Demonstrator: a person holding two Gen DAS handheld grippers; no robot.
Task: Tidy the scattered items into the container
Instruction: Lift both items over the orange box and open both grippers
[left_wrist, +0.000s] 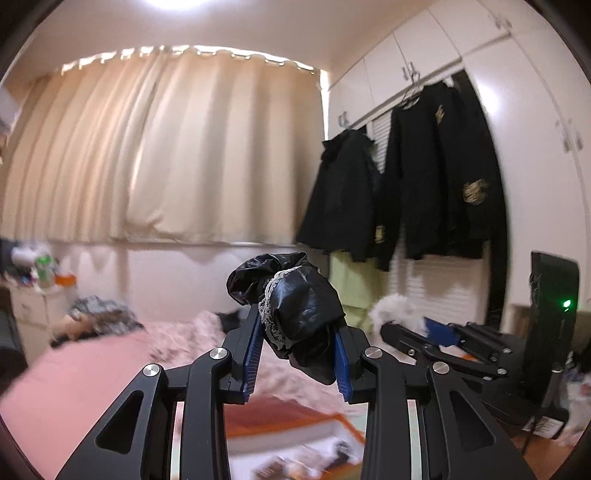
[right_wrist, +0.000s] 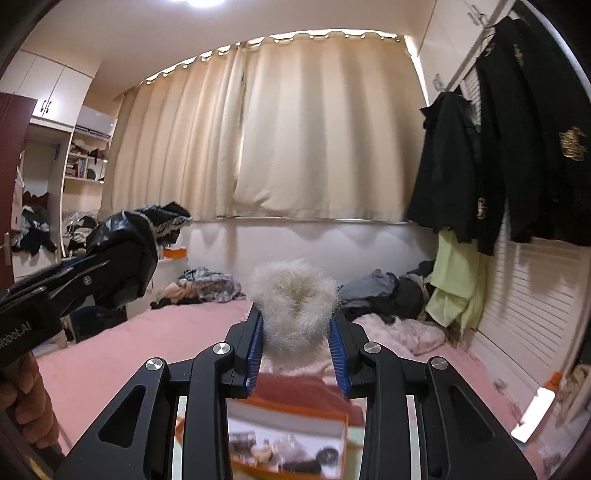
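Note:
My left gripper (left_wrist: 295, 354) is shut on a shiny black garment with lace trim (left_wrist: 295, 314) and holds it up in the air above the pink bed (left_wrist: 92, 365). My right gripper (right_wrist: 297, 350) is shut on a fluffy white fur piece (right_wrist: 293, 306), also held above the bed. The left gripper with the black garment (right_wrist: 122, 254) shows at the left of the right wrist view. The right gripper (left_wrist: 439, 332) with the fur piece (left_wrist: 395, 312) shows at the right of the left wrist view. An orange-rimmed container (right_wrist: 288, 439) with several items inside lies blurred below both grippers.
Cream curtains (right_wrist: 295, 129) cover the window behind the bed. Black jackets (left_wrist: 424, 184) hang on the white wardrobe at the right. Piles of clothes (right_wrist: 388, 291) lie on the bed's far side. Shelves (right_wrist: 85, 155) stand at the left. A phone (right_wrist: 535, 413) lies at the right.

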